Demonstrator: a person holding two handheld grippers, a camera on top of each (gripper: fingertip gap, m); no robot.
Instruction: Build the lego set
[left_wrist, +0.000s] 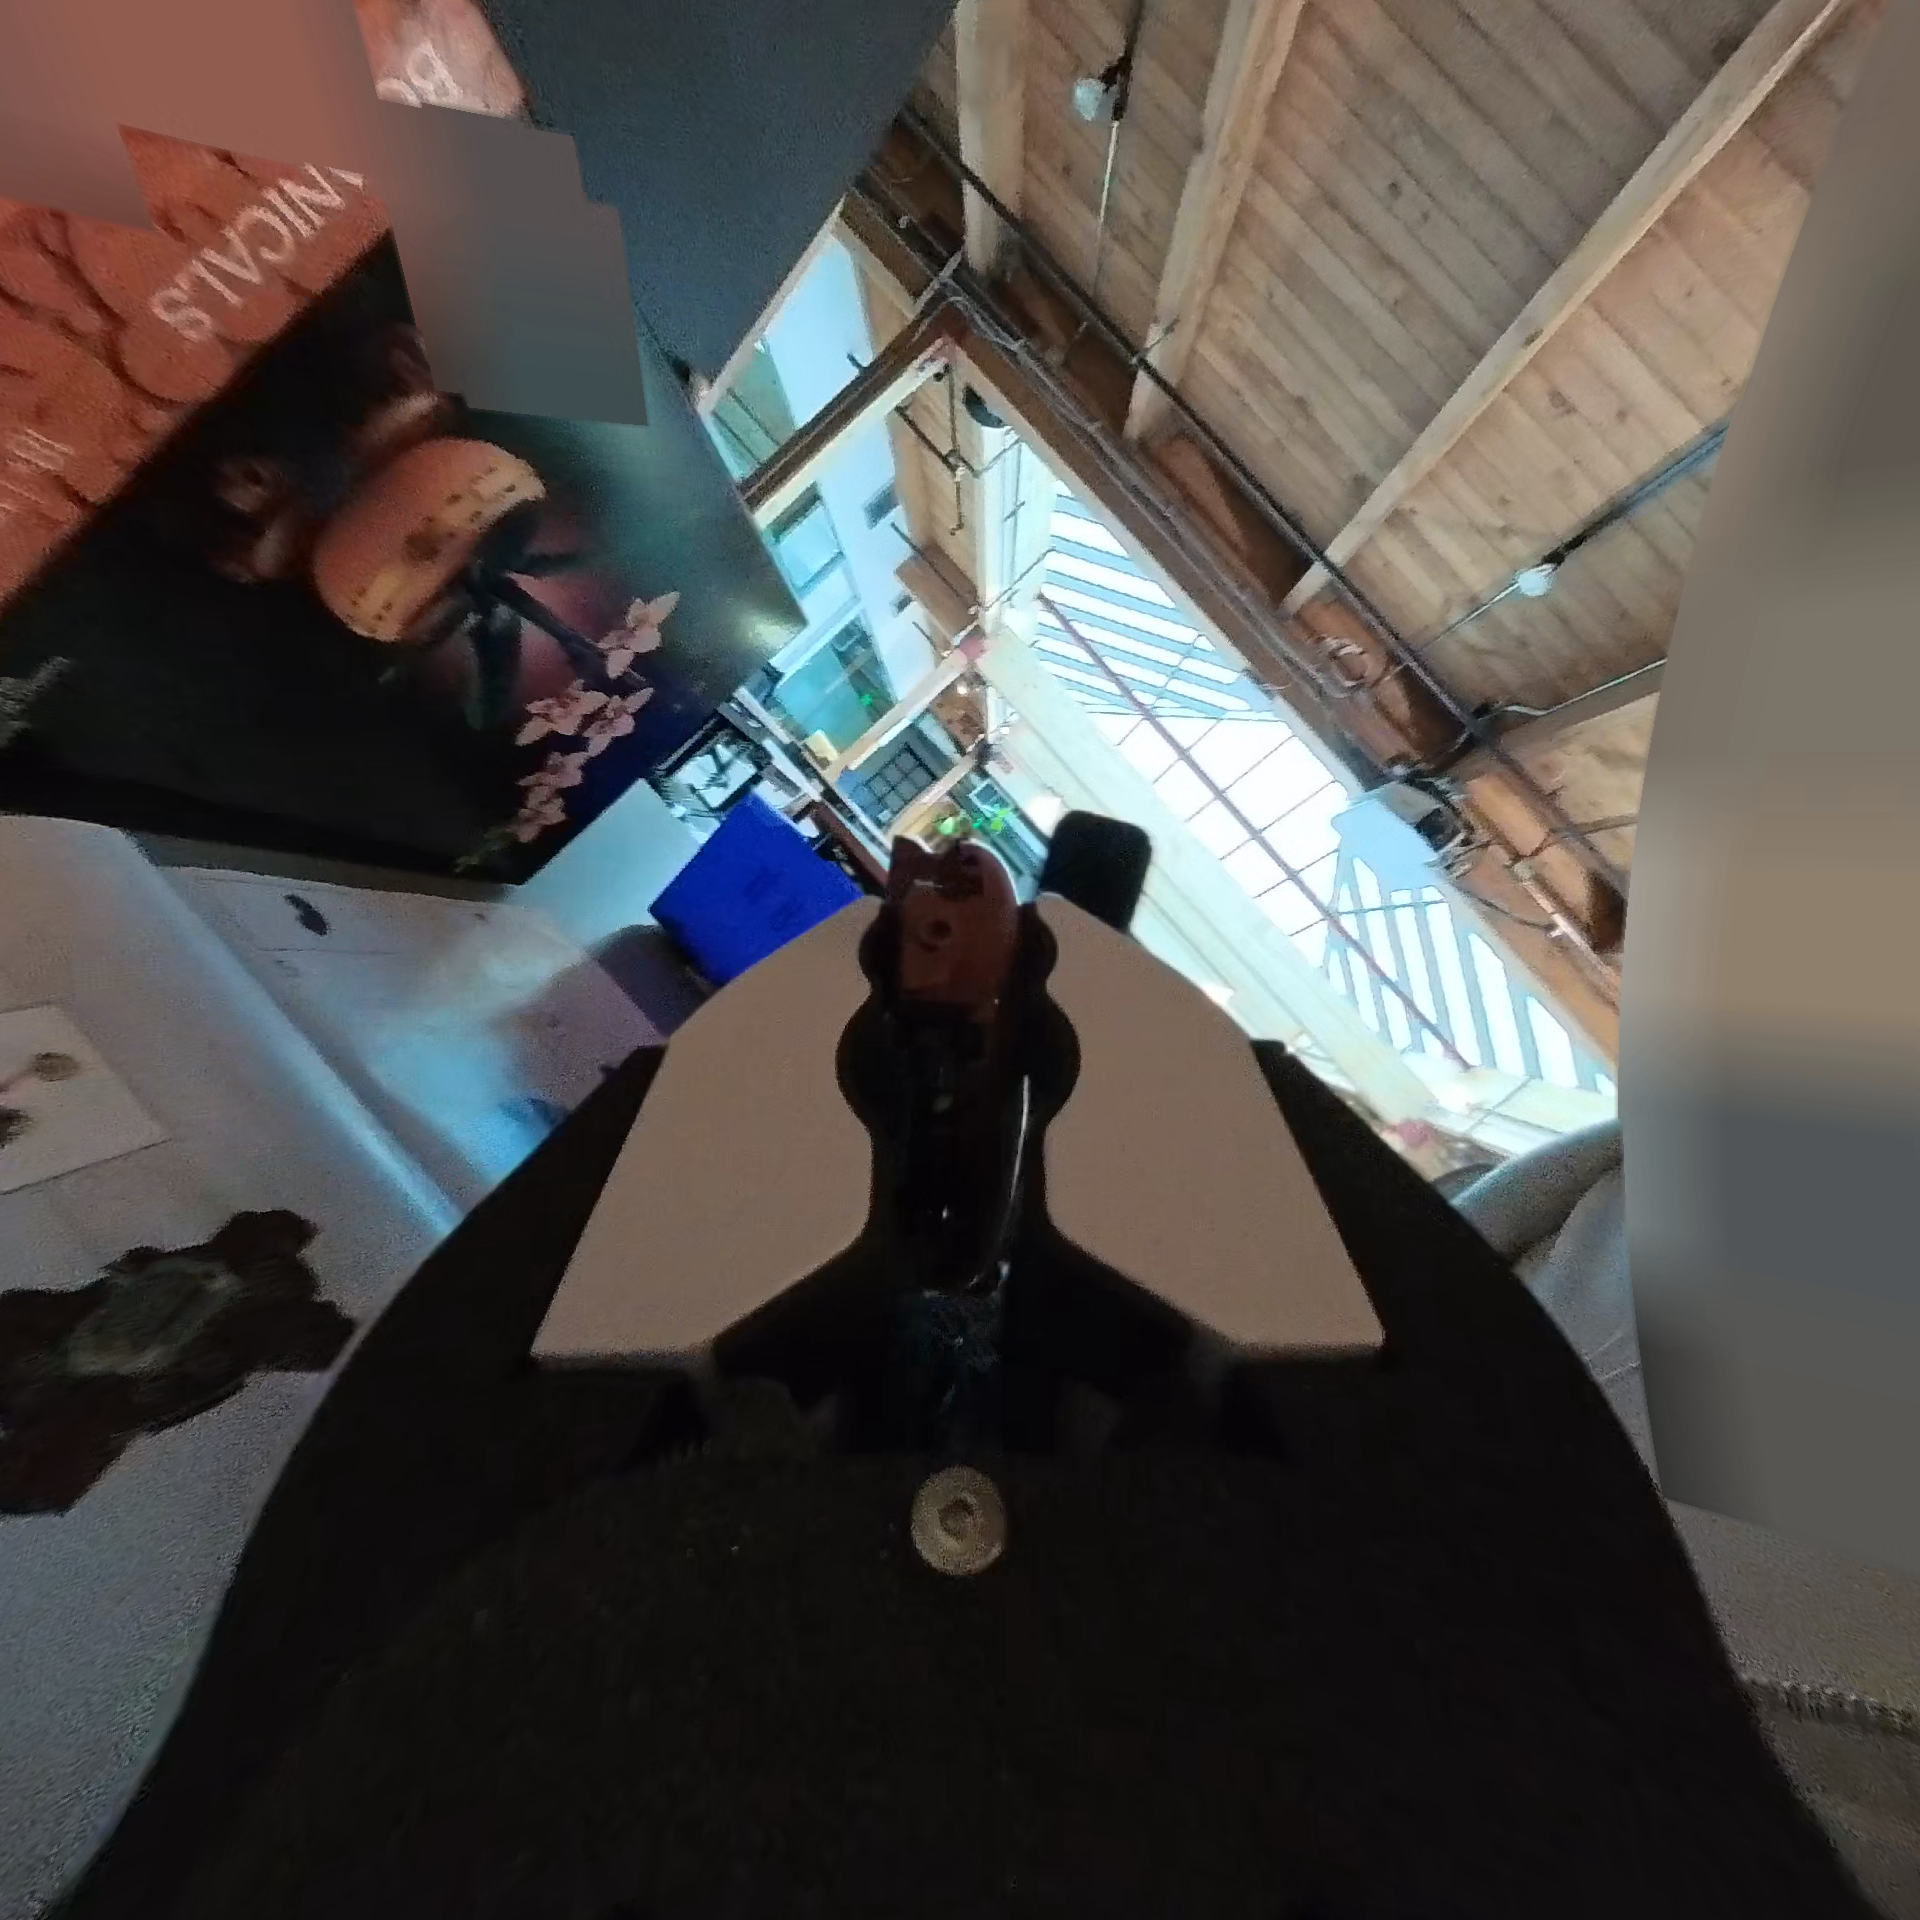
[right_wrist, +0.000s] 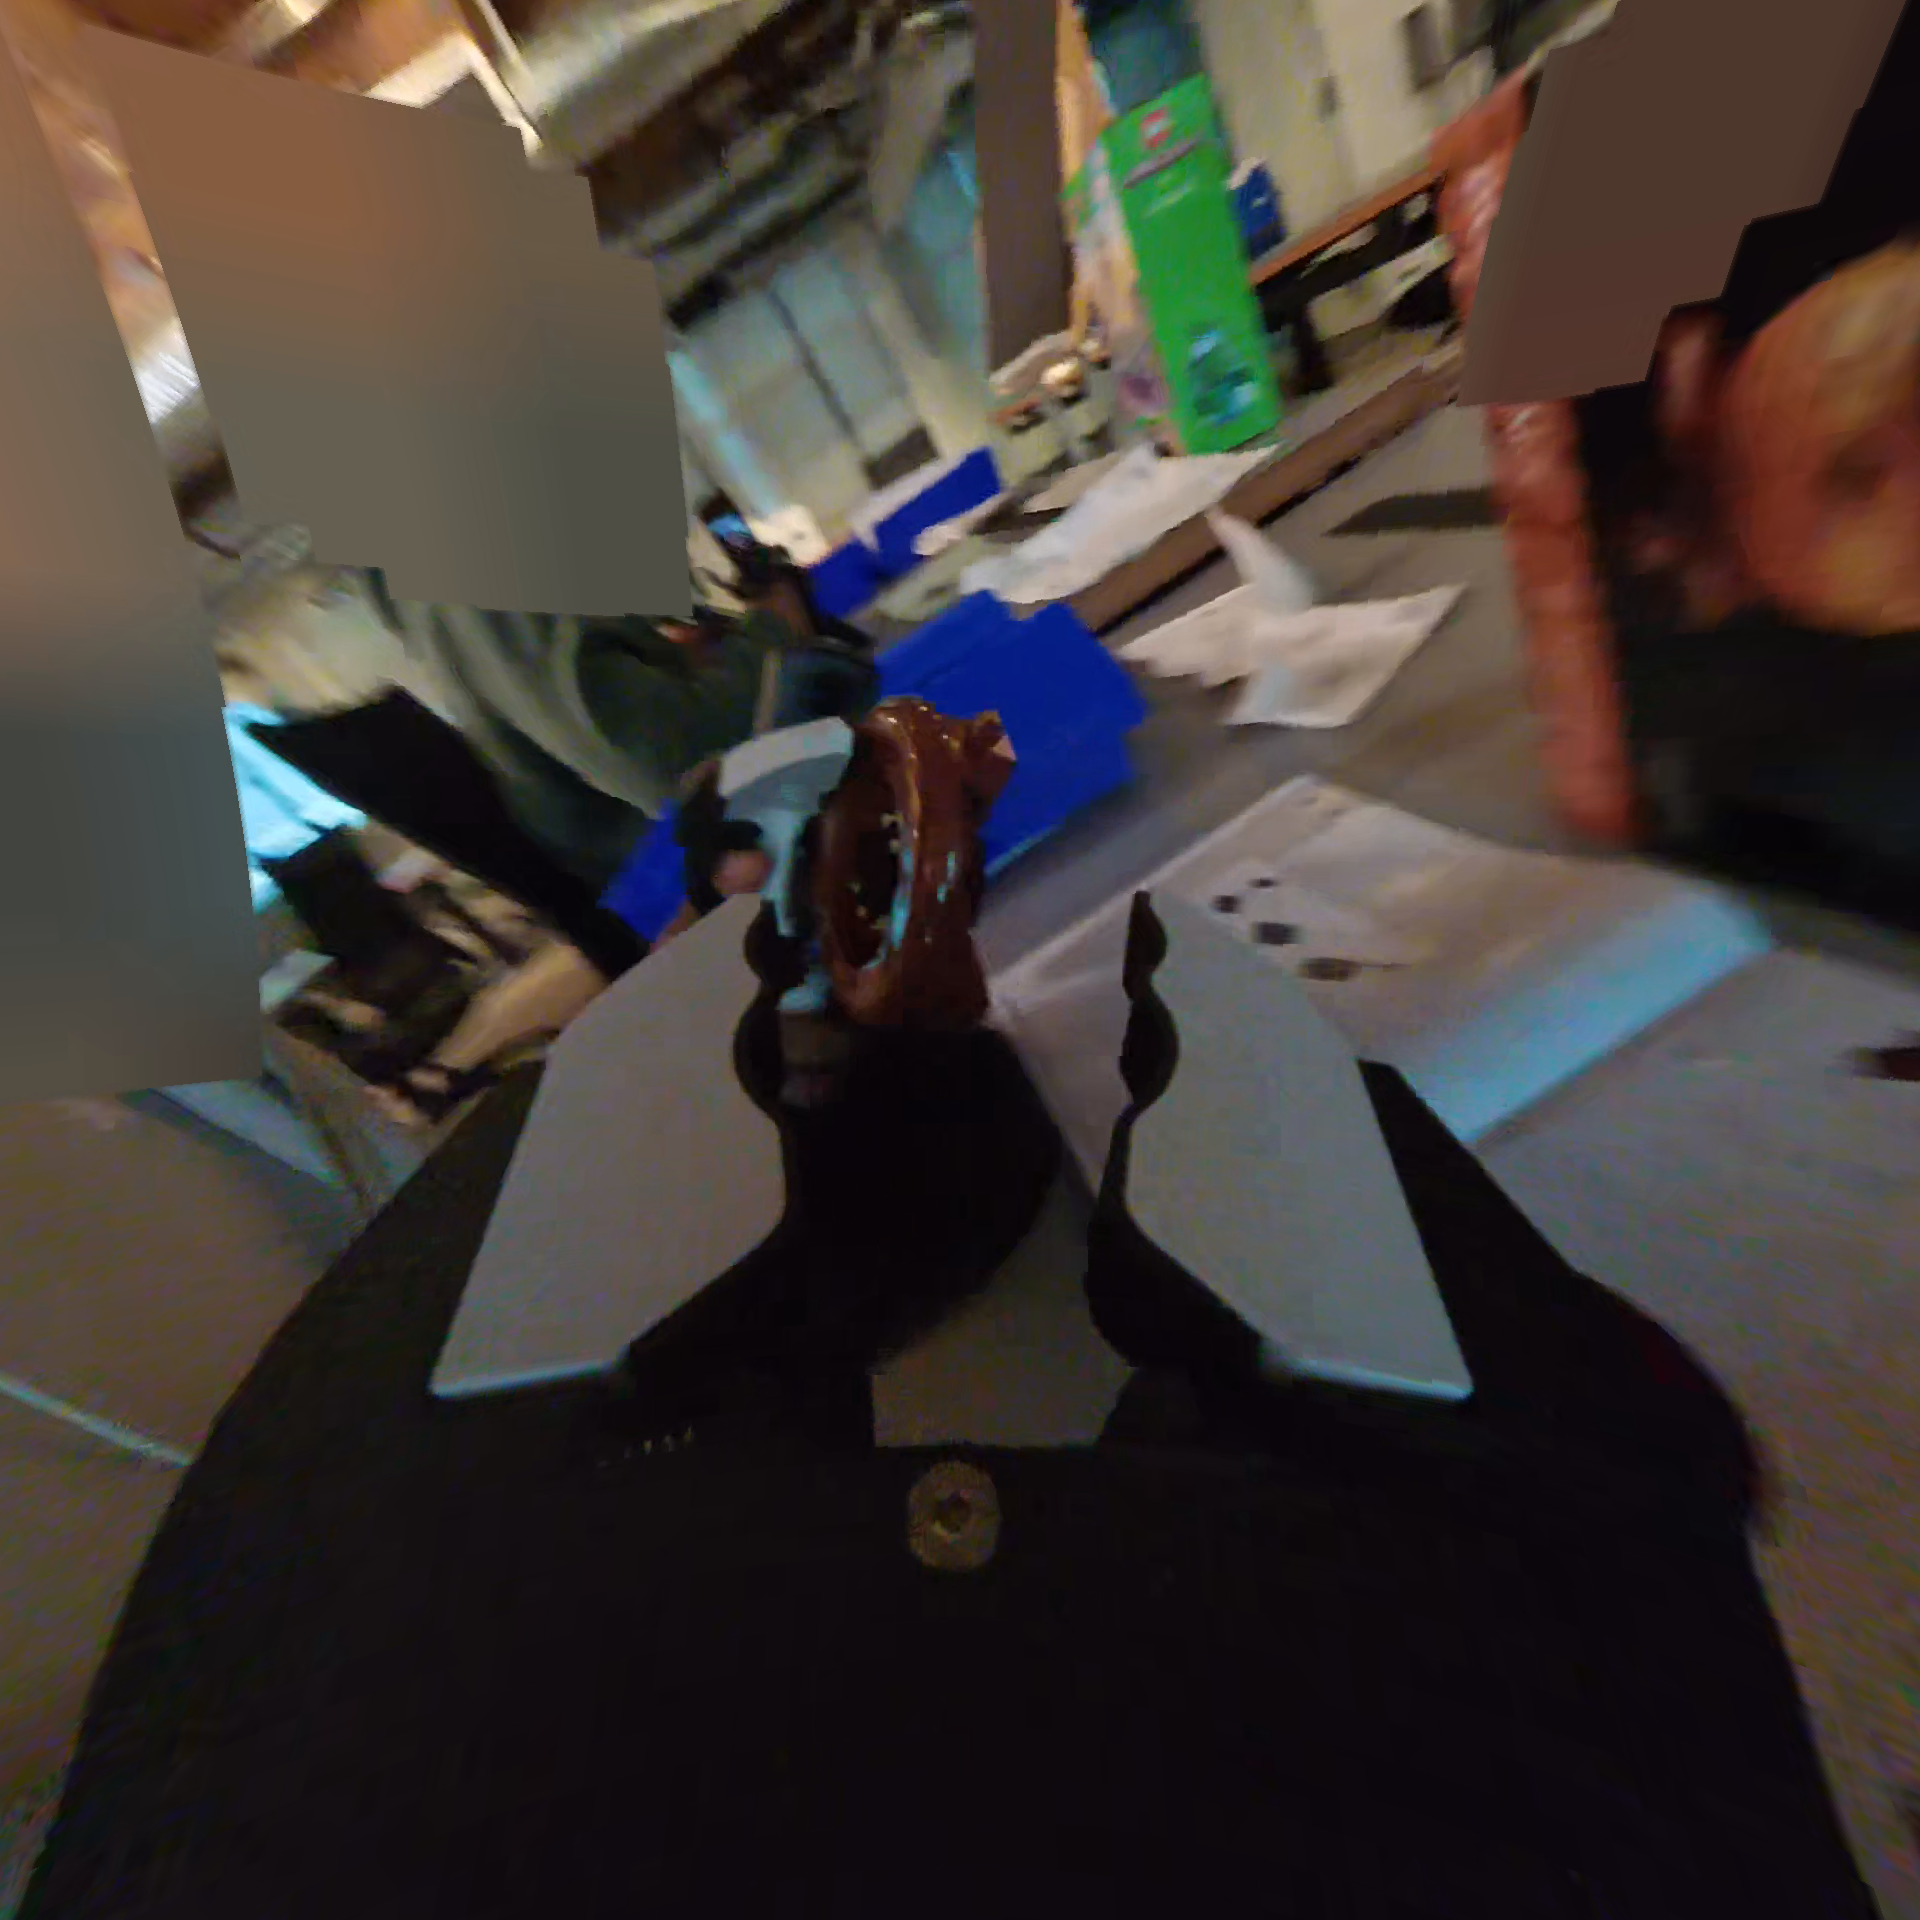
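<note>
Brown piece (left_wrist: 940, 935), small and glossy, sits right at the tips of the left gripper (left_wrist: 956, 914). The jaws are drawn in close and pinch it on both sides, so only its top pokes out. Just beside it on the right is a black rounded tip (left_wrist: 1096, 862), and I cannot tell what it belongs to.

Over to the right wrist view. The right gripper (right_wrist: 945, 909) stands wide open with nothing in its hold. The same brown piece (right_wrist: 894, 862) hangs in that gap, close to the near-side finger and well clear of the other one, and no pad presses on it. The left gripper (right_wrist: 774, 831) reaches in from the far side and carries it.

Down below is a pale grey surface (right_wrist: 1610, 1299). A white sheet (right_wrist: 1455, 935) is spread on it, with about 3 small dark bits (right_wrist: 1268, 932) lying there. The left view shows another white sheet (left_wrist: 260, 1039) with a dark heap (left_wrist: 156, 1340) of pieces on it.

Further back, blue bins (right_wrist: 1039, 665) are stacked on the floor and more loose paper (right_wrist: 1299, 644) lies beyond them. A large printed box (left_wrist: 312, 582) in orange and black, with pink flowers, stands beside the sheets. A tall green box (right_wrist: 1195, 270) leans by a long bench at the rear.

The picture is smeared with motion there, so the finer detail is lost. Overhead are a plank ceiling (left_wrist: 1455, 312) on timber beams and a bright glazed skylight (left_wrist: 1195, 748).
</note>
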